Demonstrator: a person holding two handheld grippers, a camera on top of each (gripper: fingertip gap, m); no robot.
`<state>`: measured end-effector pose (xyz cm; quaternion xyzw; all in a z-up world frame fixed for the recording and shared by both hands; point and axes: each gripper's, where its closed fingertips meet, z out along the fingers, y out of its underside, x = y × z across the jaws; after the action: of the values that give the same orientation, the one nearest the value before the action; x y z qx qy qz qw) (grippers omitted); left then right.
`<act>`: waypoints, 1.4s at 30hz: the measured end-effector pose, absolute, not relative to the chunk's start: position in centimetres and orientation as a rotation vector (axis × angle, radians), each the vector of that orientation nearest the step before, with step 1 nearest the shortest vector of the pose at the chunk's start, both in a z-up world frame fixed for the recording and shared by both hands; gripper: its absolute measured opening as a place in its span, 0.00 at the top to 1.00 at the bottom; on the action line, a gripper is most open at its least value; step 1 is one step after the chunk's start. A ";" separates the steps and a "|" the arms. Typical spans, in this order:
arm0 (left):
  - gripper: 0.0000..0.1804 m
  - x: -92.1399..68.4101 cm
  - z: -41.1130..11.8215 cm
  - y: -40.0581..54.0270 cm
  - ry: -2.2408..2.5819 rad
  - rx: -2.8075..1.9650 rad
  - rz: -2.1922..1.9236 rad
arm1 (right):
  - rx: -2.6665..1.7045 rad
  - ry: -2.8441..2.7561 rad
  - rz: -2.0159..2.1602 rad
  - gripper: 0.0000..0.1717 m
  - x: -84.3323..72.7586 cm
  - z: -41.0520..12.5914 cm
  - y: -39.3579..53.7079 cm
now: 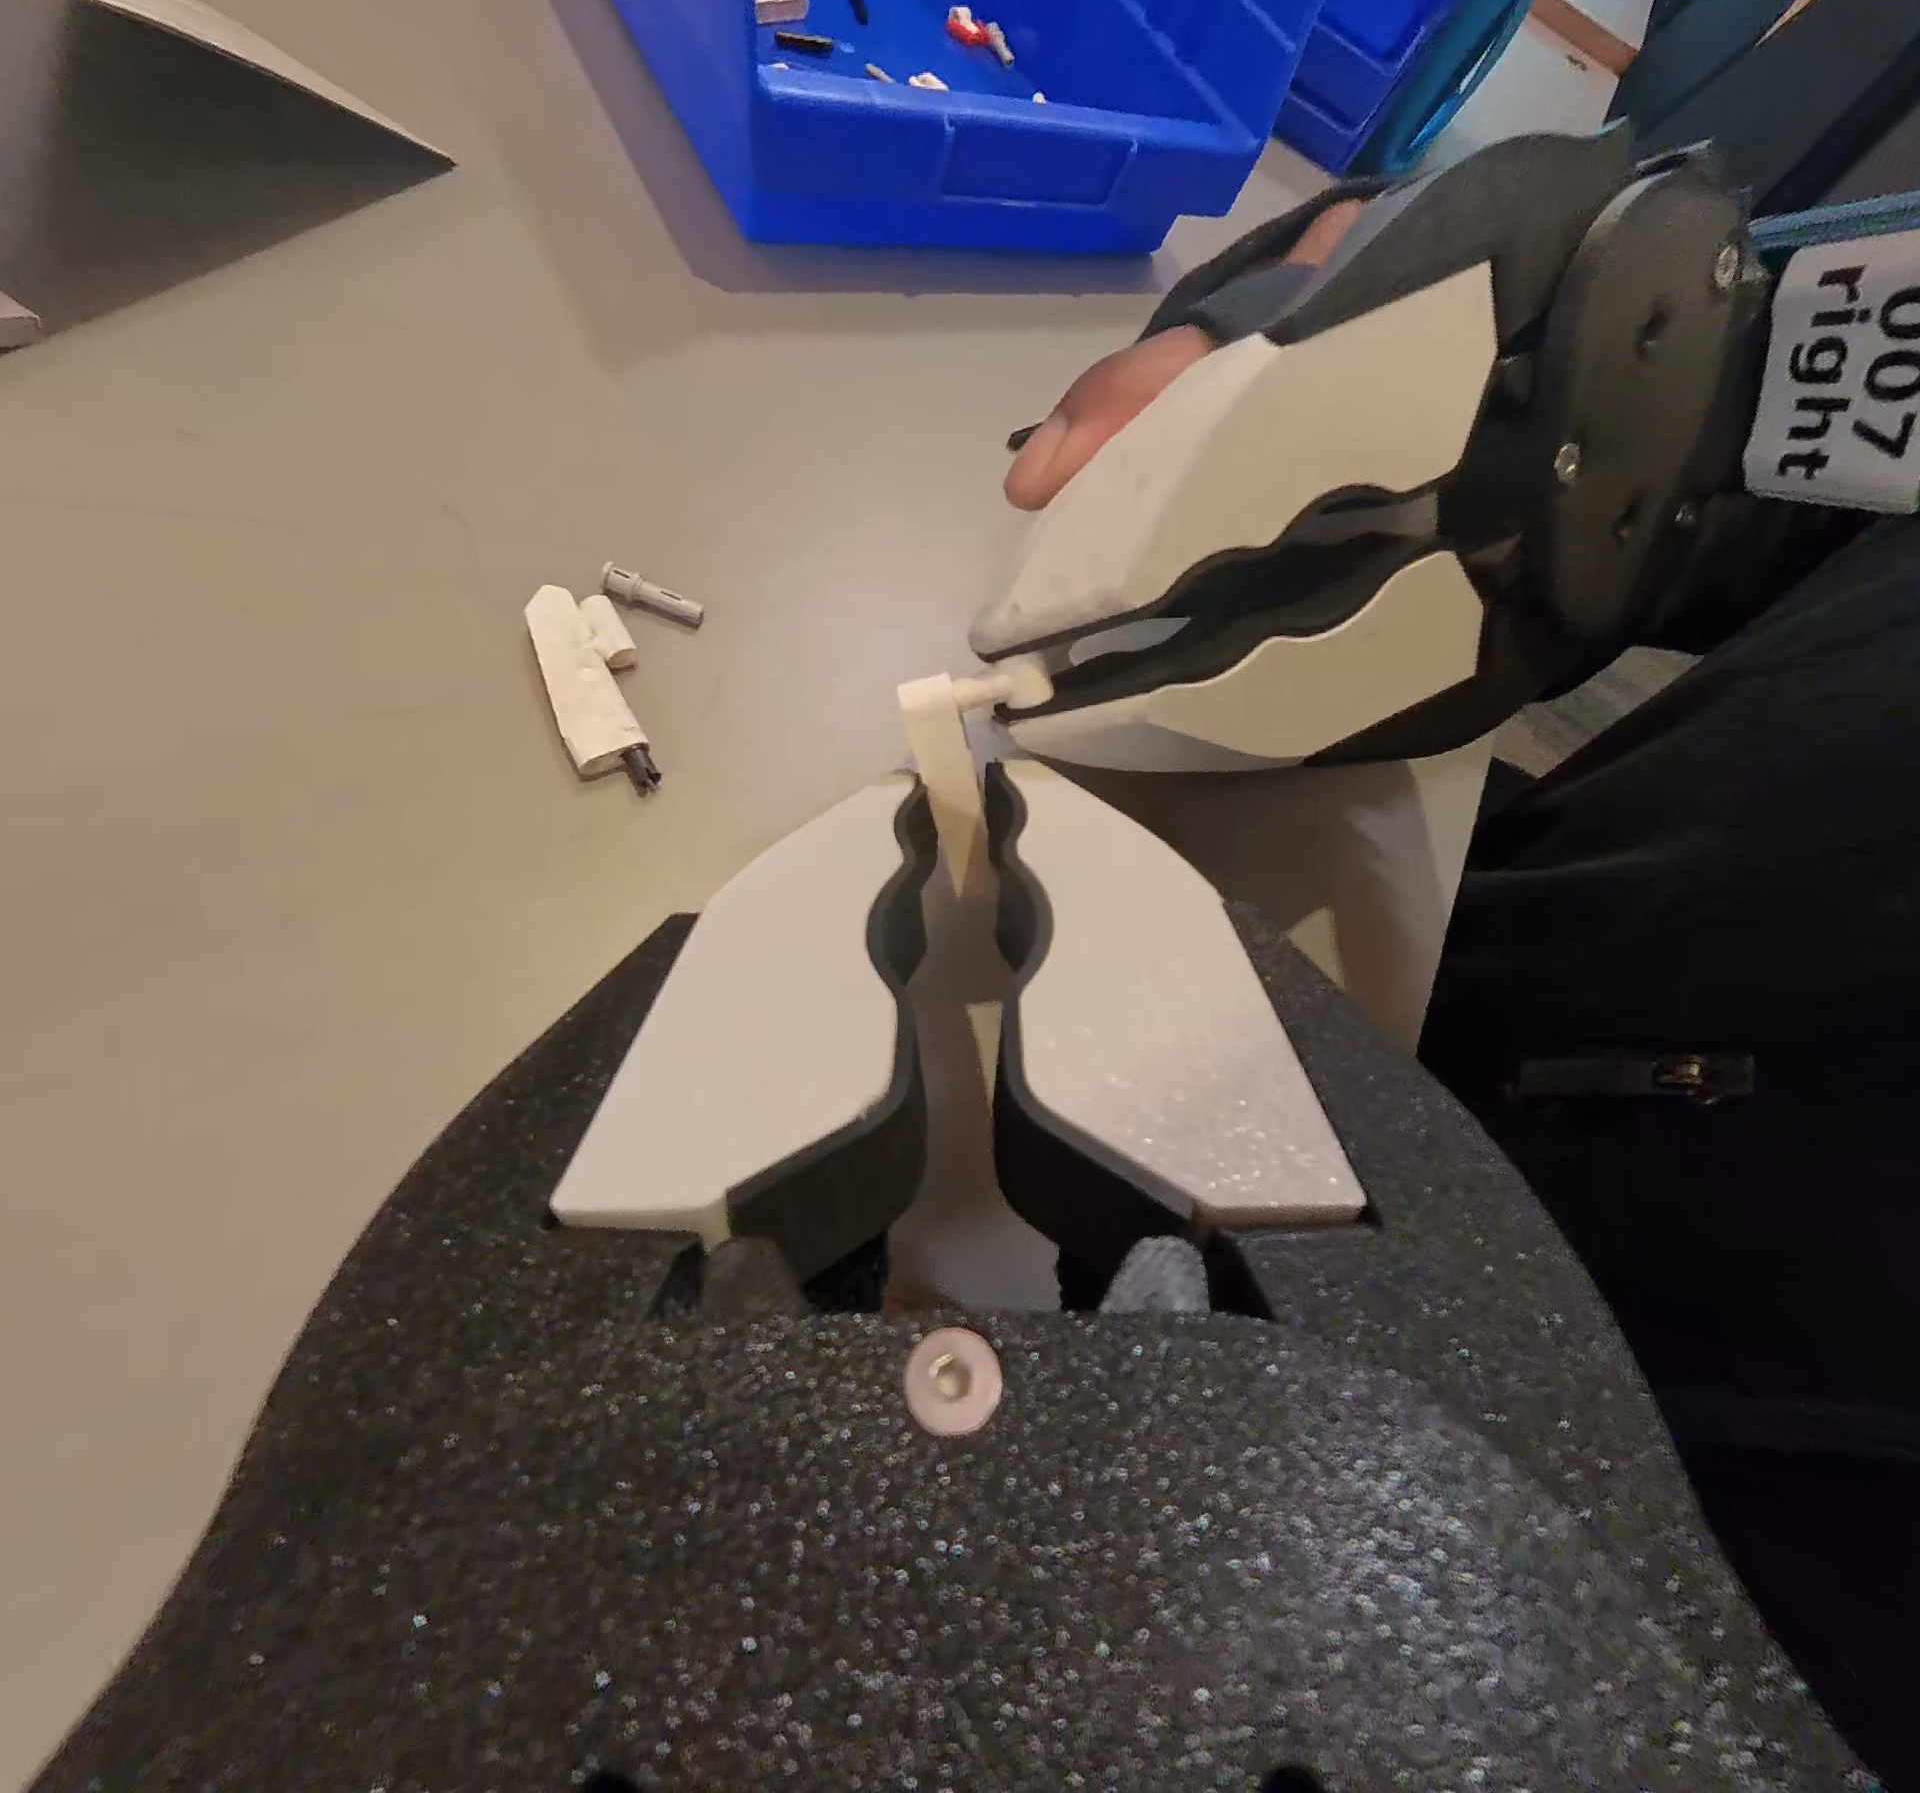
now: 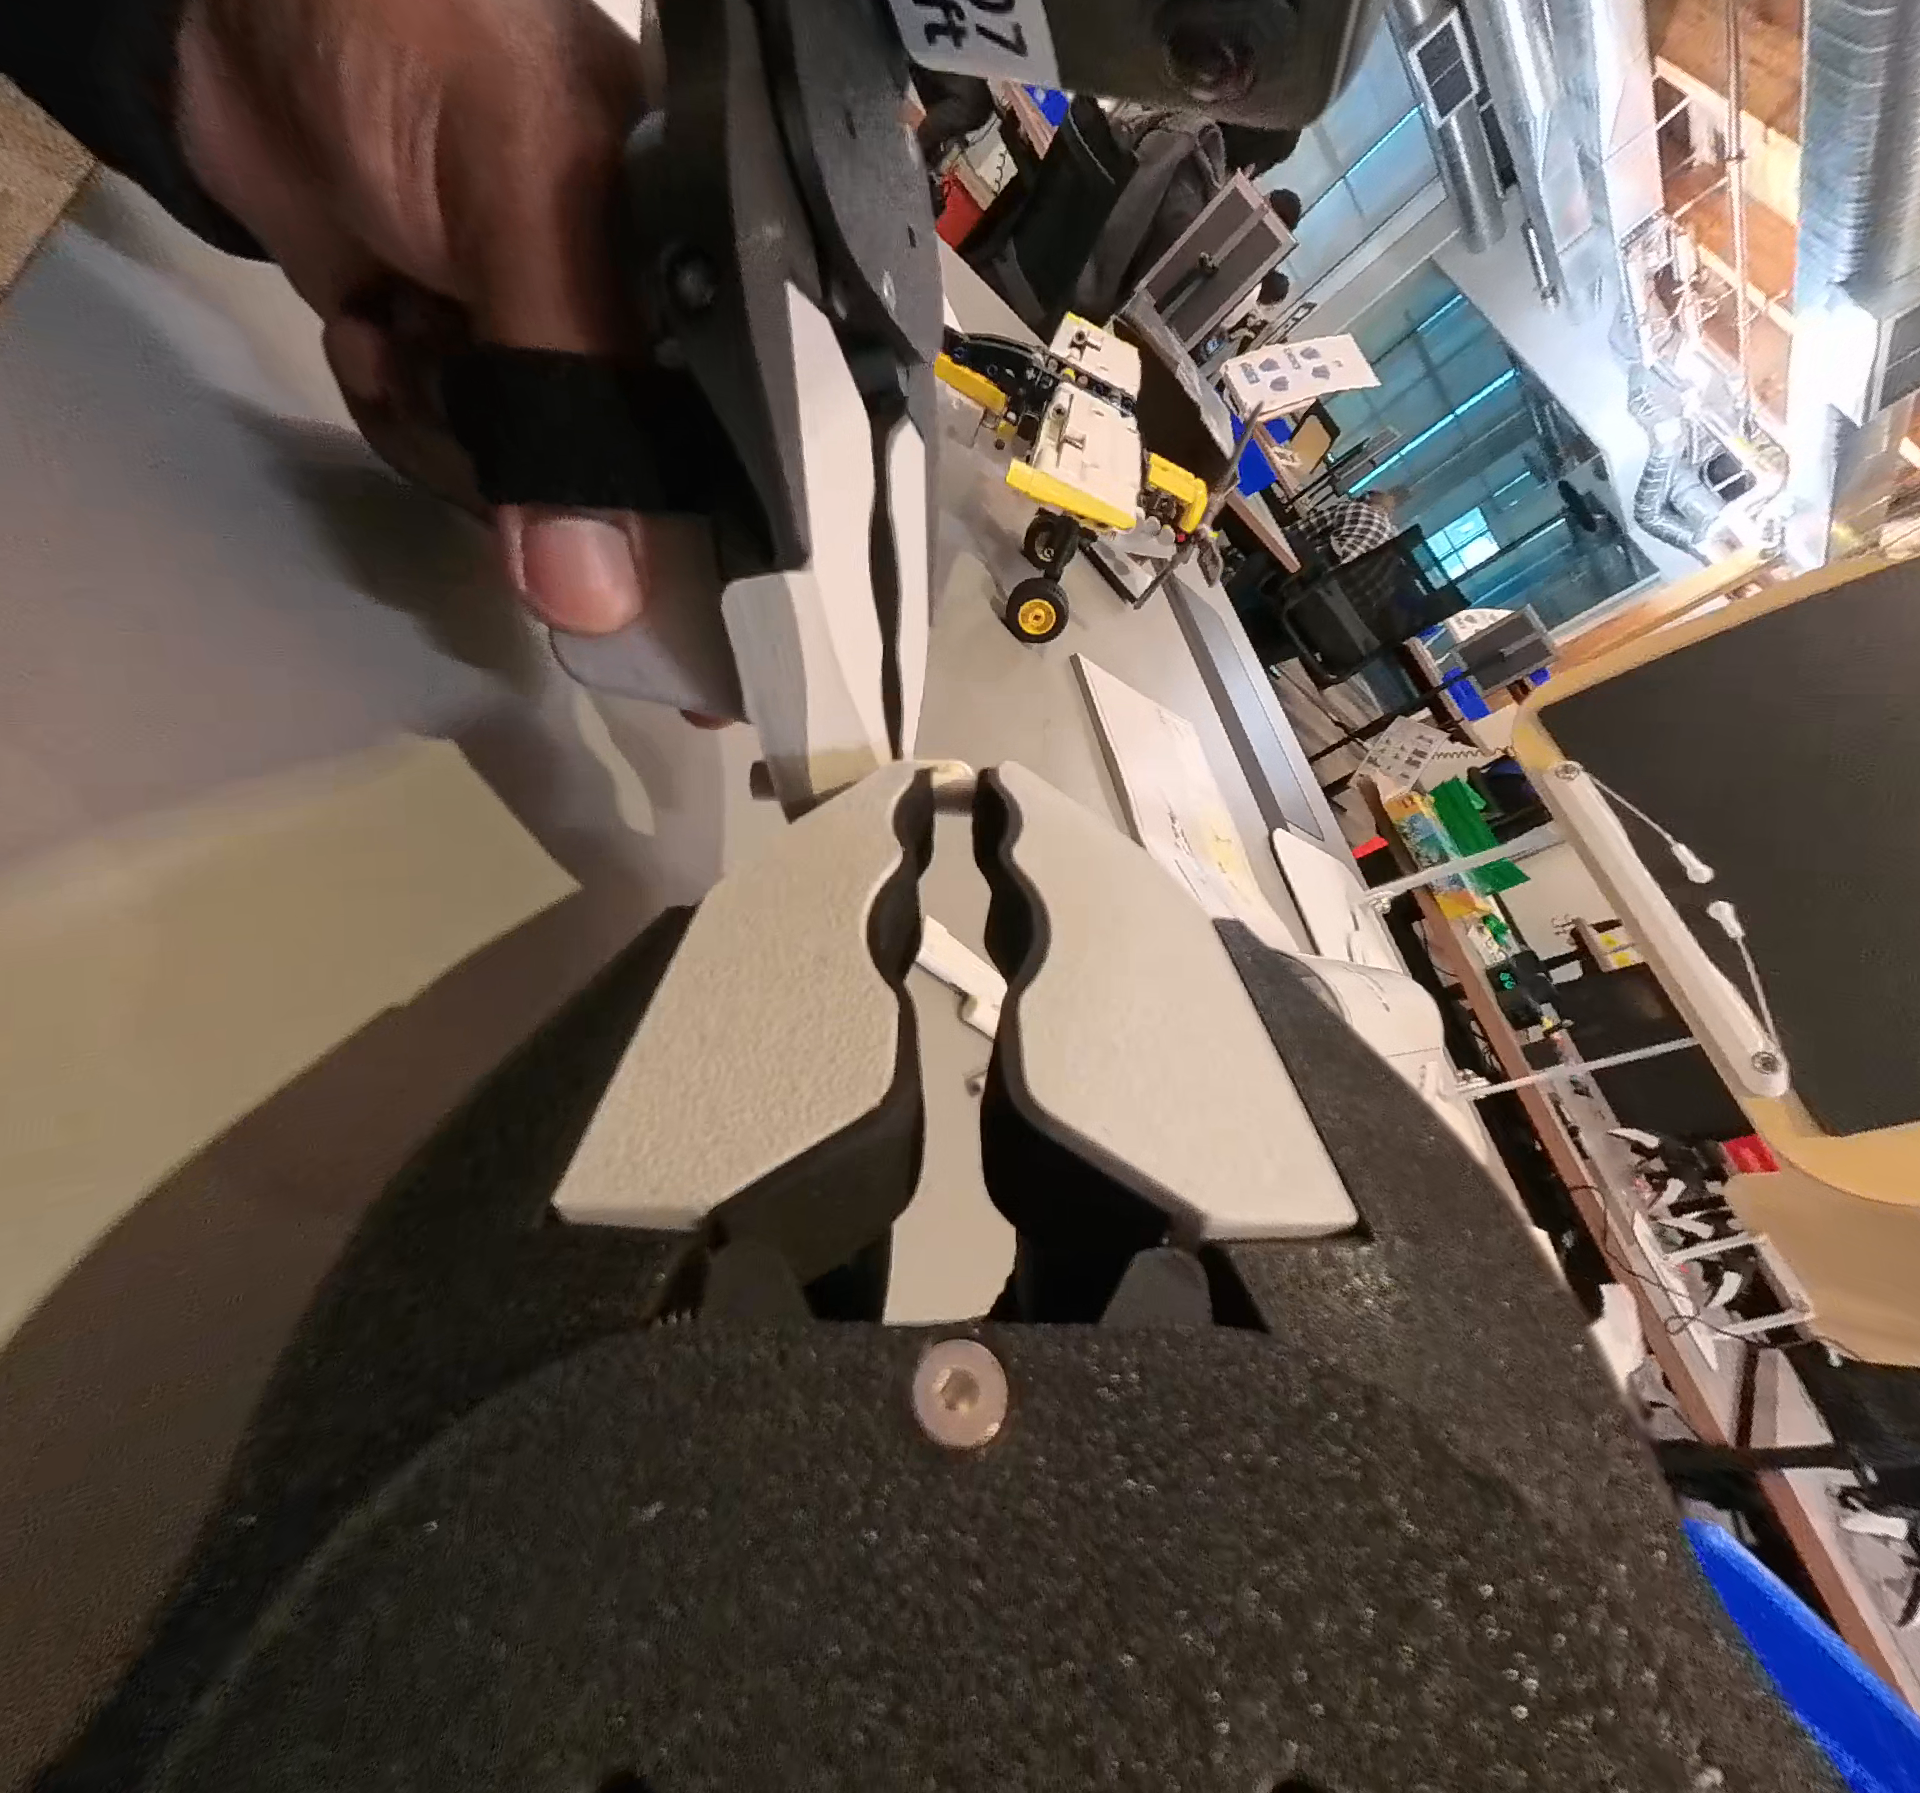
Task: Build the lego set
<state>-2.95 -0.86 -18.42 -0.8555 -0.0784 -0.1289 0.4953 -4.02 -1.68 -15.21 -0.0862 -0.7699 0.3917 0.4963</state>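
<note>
In the left wrist view my left gripper [image 1: 954,787] is shut on a flat white beam [image 1: 935,735], which stands upright out of its tips above the grey table [image 1: 312,912]. My right gripper [image 1: 1003,694] comes in from the right and is shut on a short white pin [image 1: 1023,678]. The pin's shaft meets the top end of the beam. In the right wrist view my right gripper [image 2: 951,793] pinches the pin [image 2: 954,787] at its tips. The left gripper [image 2: 831,746] hangs down just left of it, held by a hand [image 2: 416,133].
A second white beam with pins [image 1: 587,683] and a loose grey pin [image 1: 652,595] lie on the table to the left. Blue bins [image 1: 987,164] with small parts stand at the back. A yellow and white model plane [image 2: 1081,455] and a booklet [image 2: 1174,787] lie beyond. Less than 4 cm separates the two grippers' tips.
</note>
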 end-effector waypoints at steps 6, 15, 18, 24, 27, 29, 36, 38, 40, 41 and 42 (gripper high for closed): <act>0.94 -3.4 -18.8 -0.8 -0.167 -2.101 -0.194 | -0.240 -1.880 0.924 0.95 -4.3 -15.7 -1.3; 0.94 -4.6 -19.6 -1.1 -0.133 -2.159 0.109 | -0.406 -1.899 0.973 0.95 -4.8 -16.3 -1.6; 0.94 -4.9 -19.8 -1.3 -0.111 -2.181 0.192 | -0.443 -1.912 0.980 0.95 -4.9 -16.5 -1.7; 0.94 -4.8 -20.0 -1.2 -0.093 -2.191 0.215 | -0.483 -1.917 0.978 0.95 -5.0 -16.7 -1.6; 0.94 -4.3 -19.9 -1.1 -0.114 -2.152 0.072 | -0.458 -1.927 1.020 0.95 -4.8 -16.7 -1.7; 0.94 -3.8 -19.4 -1.0 -0.126 -2.100 -0.053 | -0.414 -1.916 1.071 0.95 -4.5 -16.2 -1.9; 0.95 -2.9 -18.5 -1.1 -0.121 -2.010 -0.271 | -0.354 -1.895 1.188 0.95 -4.0 -15.4 -2.1; 0.95 -2.8 -18.4 -1.1 -0.135 -2.003 -0.318 | -0.335 -1.891 1.180 0.95 -3.9 -15.3 -2.1; 0.95 -3.0 -18.7 -1.1 -0.143 -2.029 -0.296 | -0.317 -1.894 1.134 0.95 -4.1 -15.6 -2.1; 0.95 -3.1 -18.9 -1.0 -0.147 -2.039 -0.276 | -0.311 -1.896 1.098 0.95 -4.2 -15.7 -2.0; 0.95 -3.2 -19.0 -1.0 -0.148 -2.045 -0.257 | -0.306 -1.892 1.064 0.95 -4.2 -15.8 -2.0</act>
<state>-3.17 -1.00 -18.98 -0.8500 -0.0615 -0.1070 0.5121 -4.19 -1.96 -15.83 -0.1240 -0.7677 0.4317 0.4570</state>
